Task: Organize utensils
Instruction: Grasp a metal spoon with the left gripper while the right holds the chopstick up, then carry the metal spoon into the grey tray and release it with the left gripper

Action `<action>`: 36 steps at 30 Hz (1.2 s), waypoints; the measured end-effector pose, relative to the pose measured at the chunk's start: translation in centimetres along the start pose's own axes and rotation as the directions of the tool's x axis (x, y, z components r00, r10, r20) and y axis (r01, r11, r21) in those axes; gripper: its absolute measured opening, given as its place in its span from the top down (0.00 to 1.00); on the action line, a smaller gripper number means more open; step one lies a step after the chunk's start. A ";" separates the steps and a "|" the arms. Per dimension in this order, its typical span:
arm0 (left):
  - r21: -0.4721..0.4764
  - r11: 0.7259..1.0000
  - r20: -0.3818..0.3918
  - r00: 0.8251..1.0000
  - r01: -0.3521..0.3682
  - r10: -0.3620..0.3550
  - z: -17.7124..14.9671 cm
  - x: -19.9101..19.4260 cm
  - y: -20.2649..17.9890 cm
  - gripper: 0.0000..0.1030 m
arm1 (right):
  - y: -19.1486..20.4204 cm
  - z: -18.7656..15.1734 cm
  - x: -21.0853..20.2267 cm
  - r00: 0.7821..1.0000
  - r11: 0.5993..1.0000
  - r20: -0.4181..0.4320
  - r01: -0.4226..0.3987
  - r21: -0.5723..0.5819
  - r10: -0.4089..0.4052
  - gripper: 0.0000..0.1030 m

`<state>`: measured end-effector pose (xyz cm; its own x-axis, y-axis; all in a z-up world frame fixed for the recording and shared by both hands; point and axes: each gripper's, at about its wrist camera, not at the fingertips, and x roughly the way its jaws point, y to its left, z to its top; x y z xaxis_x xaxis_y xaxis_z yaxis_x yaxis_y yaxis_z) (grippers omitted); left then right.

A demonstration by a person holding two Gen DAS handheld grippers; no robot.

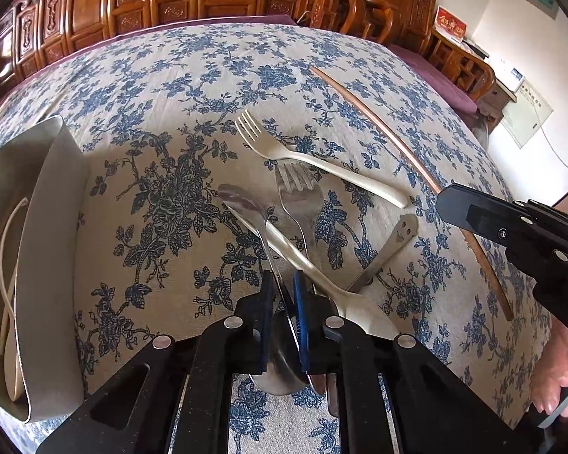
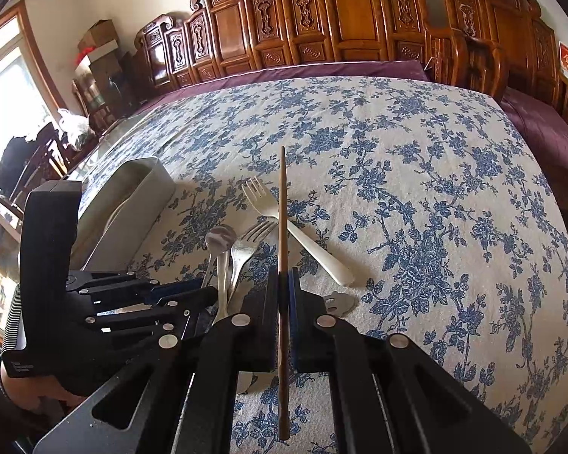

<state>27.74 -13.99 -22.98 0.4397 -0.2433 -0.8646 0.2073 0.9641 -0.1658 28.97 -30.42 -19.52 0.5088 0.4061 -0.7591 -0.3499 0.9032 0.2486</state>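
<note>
My left gripper (image 1: 284, 283) is shut on the handle of a steel spoon (image 1: 242, 198) that lies in a pile of cutlery. The pile holds a steel fork (image 1: 299, 193), a cream plastic fork (image 1: 303, 157), a cream spoon (image 1: 359, 310) and a steel handle with a smiley end (image 1: 403, 230). My right gripper (image 2: 283, 276) is shut on a brown wooden chopstick (image 2: 282, 204), which points away over the forks. The chopstick also shows in the left wrist view (image 1: 390, 140). A grey utensil holder (image 1: 53, 227) stands at the left with a cream utensil inside.
The table wears a blue floral cloth (image 2: 416, 189). The holder also shows in the right wrist view (image 2: 132, 196), just beyond the left gripper body (image 2: 94, 302). Carved wooden chairs (image 2: 322, 19) line the far side. A window (image 2: 3, 87) is at the left.
</note>
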 end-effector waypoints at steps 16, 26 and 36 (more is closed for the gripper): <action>0.047 0.999 0.077 0.997 -0.019 0.015 0.2 -3.9 -0.6 0.99 | 1.7 0.1 0.0 1.000 1.000 -0.001 0.001 -0.031 -0.002 0.94; 0.079 0.994 0.120 0.991 -0.071 0.061 0.2 -7.5 1.2 0.99 | 4.0 -0.2 0.0 1.000 0.997 0.001 0.003 -0.079 -0.003 0.94; 0.070 0.991 0.151 0.984 -0.110 0.099 -0.4 -10.3 4.8 0.99 | 6.5 -0.7 0.6 1.000 0.993 -0.002 0.013 -0.120 -0.013 0.94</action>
<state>23.88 -6.87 -15.03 0.5853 -0.1599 -0.7949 0.2178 0.9753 -0.0358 26.44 -24.41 -18.77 0.5115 0.3937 -0.7638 -0.4350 0.8852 0.1649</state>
